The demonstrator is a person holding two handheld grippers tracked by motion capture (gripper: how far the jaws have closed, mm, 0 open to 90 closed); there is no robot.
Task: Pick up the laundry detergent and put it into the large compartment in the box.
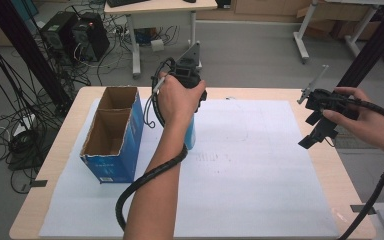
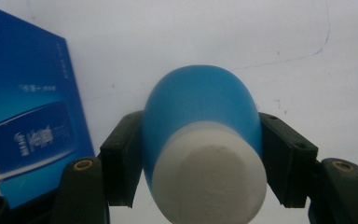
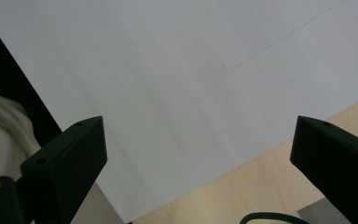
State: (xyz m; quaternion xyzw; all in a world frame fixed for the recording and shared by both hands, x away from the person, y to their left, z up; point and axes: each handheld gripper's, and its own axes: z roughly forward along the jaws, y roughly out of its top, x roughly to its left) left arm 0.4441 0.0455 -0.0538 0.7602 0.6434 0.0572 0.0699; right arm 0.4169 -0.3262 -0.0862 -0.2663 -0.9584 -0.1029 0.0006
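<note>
Clamped between the two black jaws of the left gripper (image 2: 200, 158), a blue bottle (image 2: 200, 112) with a white cap (image 2: 209, 177) points its cap end toward that gripper's camera — both pads press flat against its sides. In the high view the bottle (image 1: 190, 134) hangs below the left hand (image 1: 176, 100), just to the right of the blue cardboard box (image 1: 125, 137), apart from it and above the white paper sheet (image 1: 240, 165). Taking the box as landmark: it stands open-topped near the left edge of the sheet, divided into two compartments, with its printed blue side (image 2: 32, 126) seen to the left of the bottle in the left gripper view. Well to the right of the box, past the far side of the sheet, the right hand (image 1: 367, 117) holds the right gripper (image 1: 316, 134) above the table edge (image 1: 335, 175). Its jaws stand wide apart with nothing between them — released, as the right gripper view shows, where bare sheet (image 3: 177, 84) and a strip of pale wood (image 3: 242, 186) lie beyond the gap. Black cables (image 1: 145, 180) trail from both grippers toward the person.
</note>
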